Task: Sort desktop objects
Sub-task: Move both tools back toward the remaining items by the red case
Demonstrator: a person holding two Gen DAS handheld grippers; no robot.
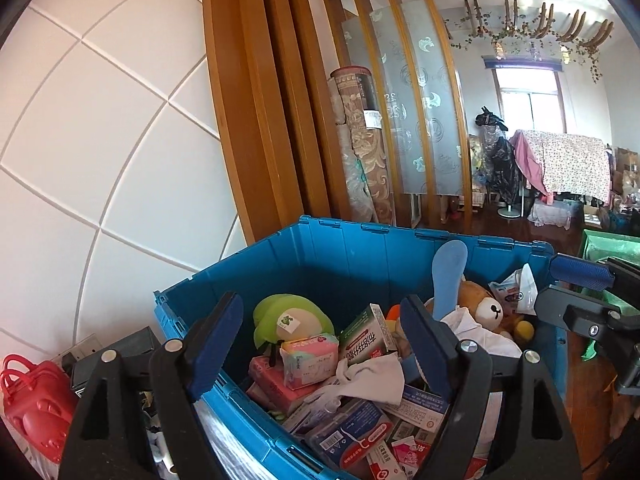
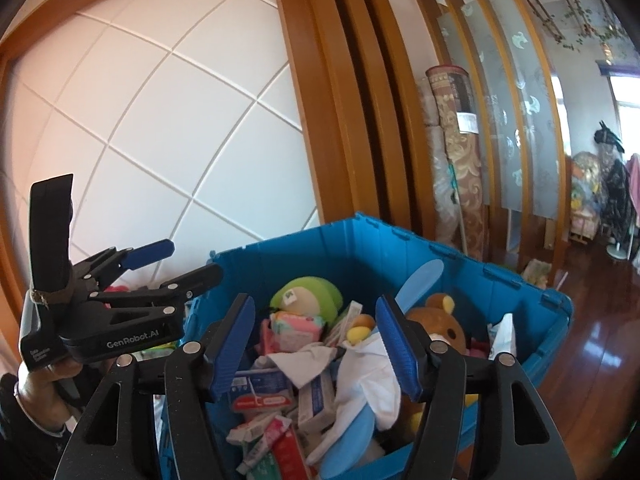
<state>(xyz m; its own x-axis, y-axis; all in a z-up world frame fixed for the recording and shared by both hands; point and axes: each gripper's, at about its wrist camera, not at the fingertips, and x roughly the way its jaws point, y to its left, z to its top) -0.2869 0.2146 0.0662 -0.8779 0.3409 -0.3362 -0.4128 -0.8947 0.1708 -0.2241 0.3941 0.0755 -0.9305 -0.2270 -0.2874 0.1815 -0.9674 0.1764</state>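
Observation:
A blue plastic crate point(image 1: 344, 252) point(image 2: 360, 248) is full of mixed items: a green plush toy point(image 1: 292, 318) point(image 2: 308, 298), a brown teddy bear point(image 1: 486, 304) point(image 2: 444, 320), a blue insole point(image 1: 448, 272), a pink tissue pack point(image 1: 308, 358), a green-and-white box point(image 1: 366, 334), white cloth point(image 2: 368, 384) and several small boxes. My left gripper point(image 1: 320, 344) is open and empty above the crate's near rim; it also shows in the right wrist view point(image 2: 188, 260). My right gripper point(image 2: 316, 350) is open and empty above the crate; it also shows in the left wrist view point(image 1: 576, 280).
A red plastic basket point(image 1: 32, 396) and dark items sit left of the crate. A white tiled wall point(image 1: 100, 140) and wooden frame point(image 1: 256, 100) stand behind. Rolled carpets point(image 1: 360, 144) lean at a glass partition. A green bag point(image 1: 612, 248) lies right, on wooden floor point(image 2: 592, 344).

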